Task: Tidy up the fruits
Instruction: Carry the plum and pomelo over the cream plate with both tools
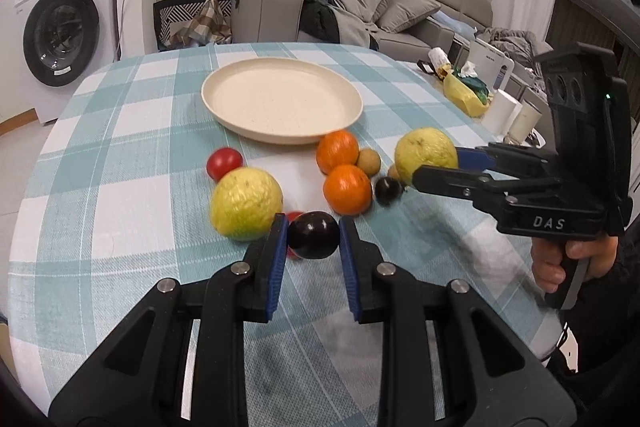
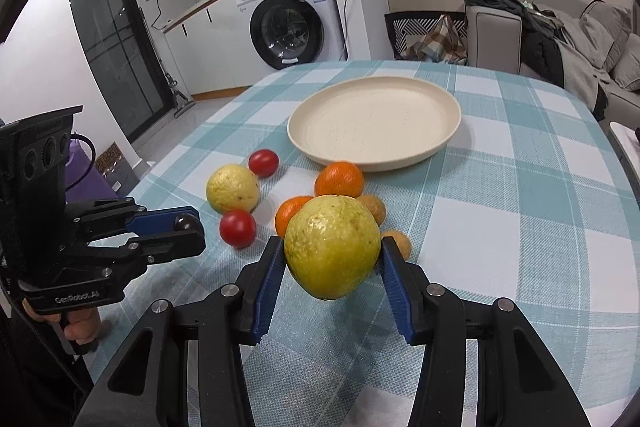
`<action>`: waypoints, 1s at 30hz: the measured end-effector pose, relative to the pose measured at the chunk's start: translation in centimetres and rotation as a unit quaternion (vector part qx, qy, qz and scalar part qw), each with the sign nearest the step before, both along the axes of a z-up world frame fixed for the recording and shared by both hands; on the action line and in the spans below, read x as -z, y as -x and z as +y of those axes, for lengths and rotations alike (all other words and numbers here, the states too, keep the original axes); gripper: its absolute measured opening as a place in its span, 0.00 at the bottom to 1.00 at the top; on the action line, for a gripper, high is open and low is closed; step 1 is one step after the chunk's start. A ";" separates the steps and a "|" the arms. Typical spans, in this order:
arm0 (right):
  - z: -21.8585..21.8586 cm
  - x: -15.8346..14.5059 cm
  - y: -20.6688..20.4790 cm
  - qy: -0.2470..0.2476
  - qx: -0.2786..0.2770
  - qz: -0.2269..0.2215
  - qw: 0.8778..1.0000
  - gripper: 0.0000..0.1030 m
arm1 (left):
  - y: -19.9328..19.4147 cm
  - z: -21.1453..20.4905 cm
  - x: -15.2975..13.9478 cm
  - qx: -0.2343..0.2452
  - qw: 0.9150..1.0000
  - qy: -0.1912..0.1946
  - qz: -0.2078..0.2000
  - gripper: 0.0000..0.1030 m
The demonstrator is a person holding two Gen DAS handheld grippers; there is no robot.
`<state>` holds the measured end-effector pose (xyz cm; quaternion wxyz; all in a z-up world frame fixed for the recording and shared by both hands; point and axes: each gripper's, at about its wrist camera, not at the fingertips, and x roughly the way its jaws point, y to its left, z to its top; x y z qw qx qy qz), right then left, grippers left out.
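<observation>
My left gripper (image 1: 313,225) is shut on a dark plum (image 1: 314,239), held just above the checked cloth. In the right wrist view that left gripper (image 2: 192,231) is at the left, the plum (image 2: 186,223) between its tips. My right gripper (image 2: 331,251) is shut on a big yellow-green guava (image 2: 332,239); in the left wrist view this right gripper (image 1: 440,167) and guava (image 1: 424,153) are at the right. Loose on the cloth lie a second guava (image 1: 246,203), two oranges (image 1: 347,189), a red tomato (image 1: 224,163), another dark plum (image 1: 387,190) and small brown longans (image 1: 368,159). The cream plate (image 1: 208,103) behind them holds nothing.
The table (image 2: 520,227) has a teal-and-white checked cloth. A second tomato (image 2: 237,228) lies near the left gripper. Past the far edge stand a washing machine (image 2: 292,23), a basket (image 2: 424,35) and a grey sofa (image 1: 404,11). A yellow bag and white cups (image 1: 508,111) sit to the right.
</observation>
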<state>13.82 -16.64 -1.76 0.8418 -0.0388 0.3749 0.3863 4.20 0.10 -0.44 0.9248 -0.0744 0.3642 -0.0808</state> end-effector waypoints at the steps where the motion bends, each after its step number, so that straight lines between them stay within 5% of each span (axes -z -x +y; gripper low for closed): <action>1: -0.1 -0.2 -0.1 -0.001 0.002 -0.002 1.000 0.47 | -0.2 0.1 -0.2 -0.003 1.000 0.000 -0.004 0.22; 30: 0.5 -3.5 -5.3 -0.033 0.040 -0.026 0.998 0.47 | -8.5 0.5 -3.4 -0.029 0.998 -0.020 -0.054 0.22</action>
